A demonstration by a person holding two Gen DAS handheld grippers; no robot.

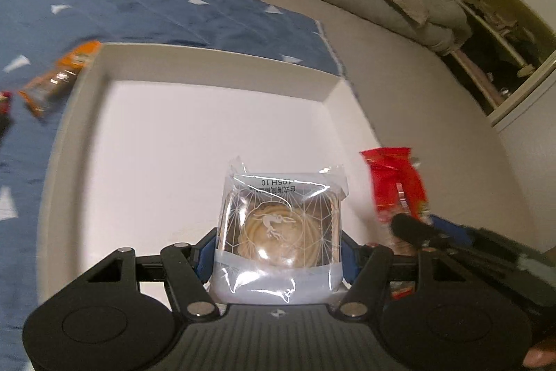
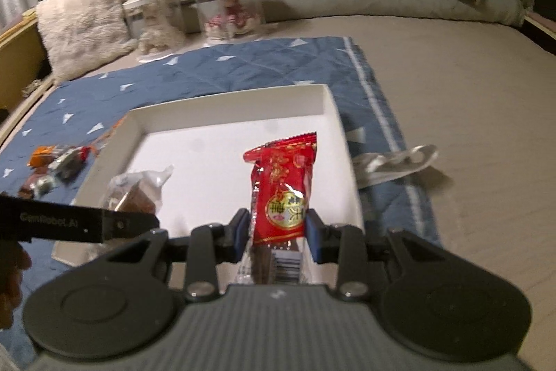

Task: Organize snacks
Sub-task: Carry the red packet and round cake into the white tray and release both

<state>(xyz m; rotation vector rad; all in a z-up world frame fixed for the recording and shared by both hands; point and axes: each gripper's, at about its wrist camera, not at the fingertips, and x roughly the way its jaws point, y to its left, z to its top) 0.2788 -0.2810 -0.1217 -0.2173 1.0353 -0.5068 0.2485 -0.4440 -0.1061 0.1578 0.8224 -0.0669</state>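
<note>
A white shallow box (image 1: 215,58) lies on a blue quilted mat (image 1: 156,13) on the bed; it also shows in the right wrist view (image 2: 229,108). My left gripper (image 1: 278,249) is shut on a clear-wrapped round pastry (image 1: 279,228) and holds it over the box's near part. My right gripper (image 2: 276,232) is shut on a red snack packet (image 2: 283,190) over the box's right side. The red packet (image 1: 396,183) shows at the right in the left wrist view, and the pastry (image 2: 139,190) at the left in the right wrist view.
Orange and dark snack packets (image 1: 55,79) lie on the mat left of the box, also in the right wrist view (image 2: 59,166). A crumpled clear wrapper (image 2: 396,162) lies right of the box. Pillows (image 2: 83,23) and clear display cases (image 2: 226,6) stand behind.
</note>
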